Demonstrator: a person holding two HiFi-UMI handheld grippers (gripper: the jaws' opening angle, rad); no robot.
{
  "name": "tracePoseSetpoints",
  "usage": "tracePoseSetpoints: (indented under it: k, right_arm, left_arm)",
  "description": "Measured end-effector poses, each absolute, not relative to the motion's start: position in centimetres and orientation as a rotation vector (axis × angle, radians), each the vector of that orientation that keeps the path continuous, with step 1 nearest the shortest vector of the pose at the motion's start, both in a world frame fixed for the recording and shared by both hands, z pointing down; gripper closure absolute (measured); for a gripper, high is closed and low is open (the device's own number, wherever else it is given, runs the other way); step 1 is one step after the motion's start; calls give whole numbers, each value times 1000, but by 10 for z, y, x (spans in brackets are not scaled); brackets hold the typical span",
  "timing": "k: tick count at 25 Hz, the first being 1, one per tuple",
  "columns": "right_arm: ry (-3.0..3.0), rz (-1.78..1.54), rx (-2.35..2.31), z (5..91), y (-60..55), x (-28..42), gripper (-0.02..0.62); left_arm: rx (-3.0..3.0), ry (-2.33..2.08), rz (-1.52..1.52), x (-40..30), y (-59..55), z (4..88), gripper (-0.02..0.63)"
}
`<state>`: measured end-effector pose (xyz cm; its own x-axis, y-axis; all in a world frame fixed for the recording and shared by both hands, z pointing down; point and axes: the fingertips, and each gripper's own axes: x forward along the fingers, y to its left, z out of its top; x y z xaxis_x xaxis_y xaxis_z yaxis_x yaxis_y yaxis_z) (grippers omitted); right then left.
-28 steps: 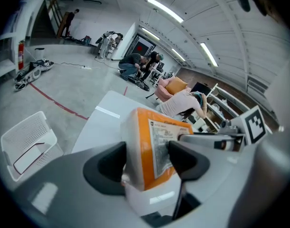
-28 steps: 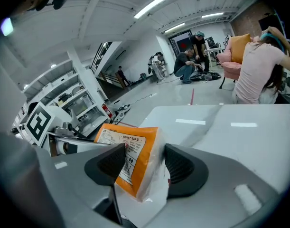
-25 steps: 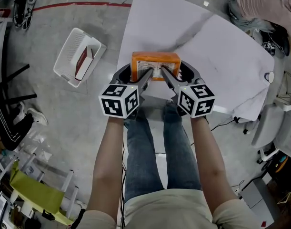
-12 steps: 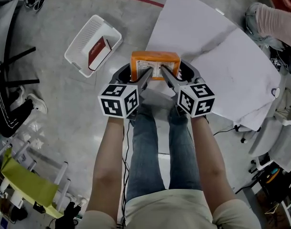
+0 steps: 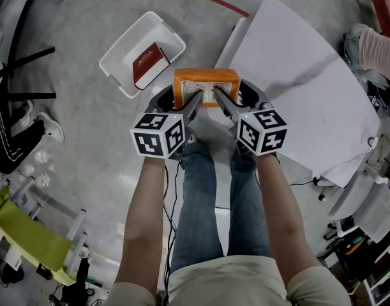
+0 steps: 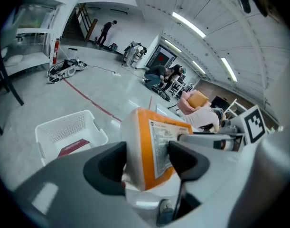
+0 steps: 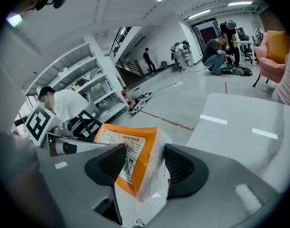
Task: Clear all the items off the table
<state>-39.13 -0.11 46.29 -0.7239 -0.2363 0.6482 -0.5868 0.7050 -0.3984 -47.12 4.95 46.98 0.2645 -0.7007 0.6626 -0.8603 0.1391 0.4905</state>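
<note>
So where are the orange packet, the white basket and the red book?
orange packet (image 5: 206,86): head view, middle of its top face.
white basket (image 5: 132,42): head view, bare inside floor.
red book (image 5: 150,64): head view, centre of its cover.

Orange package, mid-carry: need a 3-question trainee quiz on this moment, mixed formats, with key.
1. True or false: only the left gripper grips the orange package; the right gripper is empty.
2. What lies in the white basket? A) a red book B) a mug C) nothing
3. Fill in: the basket stands on the ____.

Key:
1. False: both grippers' fingers clamp the package, one at each end.
2. A
3. floor
</note>
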Motion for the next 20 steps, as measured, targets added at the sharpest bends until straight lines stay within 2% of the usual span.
tracePoseSetpoints:
  k: [20]
  right_arm:
    - [-2329, 716, 344, 522, 20, -531, 330]
  left_arm:
    - [1428, -1617, 153, -597, 87, 526, 325]
